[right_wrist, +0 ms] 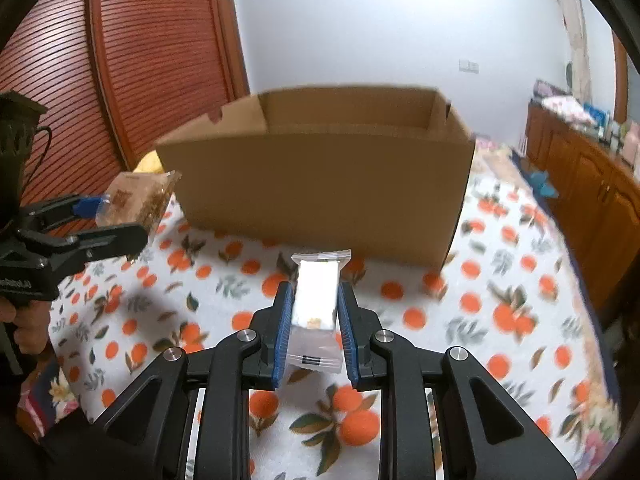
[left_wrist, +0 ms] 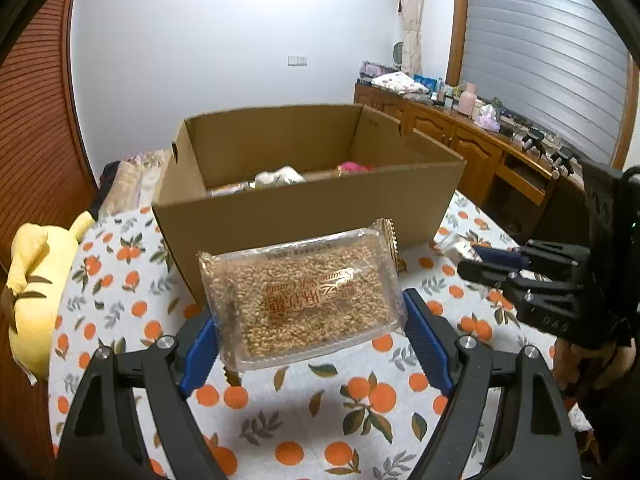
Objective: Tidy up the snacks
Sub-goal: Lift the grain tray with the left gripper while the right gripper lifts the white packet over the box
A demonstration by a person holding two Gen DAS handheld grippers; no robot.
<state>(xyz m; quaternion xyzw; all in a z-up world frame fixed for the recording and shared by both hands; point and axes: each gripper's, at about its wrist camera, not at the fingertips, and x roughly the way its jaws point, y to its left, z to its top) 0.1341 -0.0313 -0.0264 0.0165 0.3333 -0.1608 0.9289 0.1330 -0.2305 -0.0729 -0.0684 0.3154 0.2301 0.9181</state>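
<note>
My left gripper (left_wrist: pixel 308 320) is shut on a clear pack of sesame soft candy (left_wrist: pixel 304 288) and holds it above the table, just in front of an open cardboard box (left_wrist: pixel 304 208). The box holds a few snacks, a white one (left_wrist: pixel 280 176) and a pink one (left_wrist: pixel 354 167). My right gripper (right_wrist: pixel 314 312) is shut on a small white snack packet (right_wrist: pixel 316 296), held above the table before the same box (right_wrist: pixel 320 184). The left gripper with its candy pack (right_wrist: pixel 136 200) shows at the left of the right wrist view. The right gripper (left_wrist: pixel 480 266) shows at the right of the left wrist view.
The table wears a white cloth with an orange print (left_wrist: pixel 304 412). A yellow plush toy (left_wrist: pixel 36 280) lies at its left edge. A wooden sideboard (left_wrist: pixel 460 136) with bottles and clutter runs along the right wall. A red slatted door (right_wrist: pixel 140 60) stands to the left.
</note>
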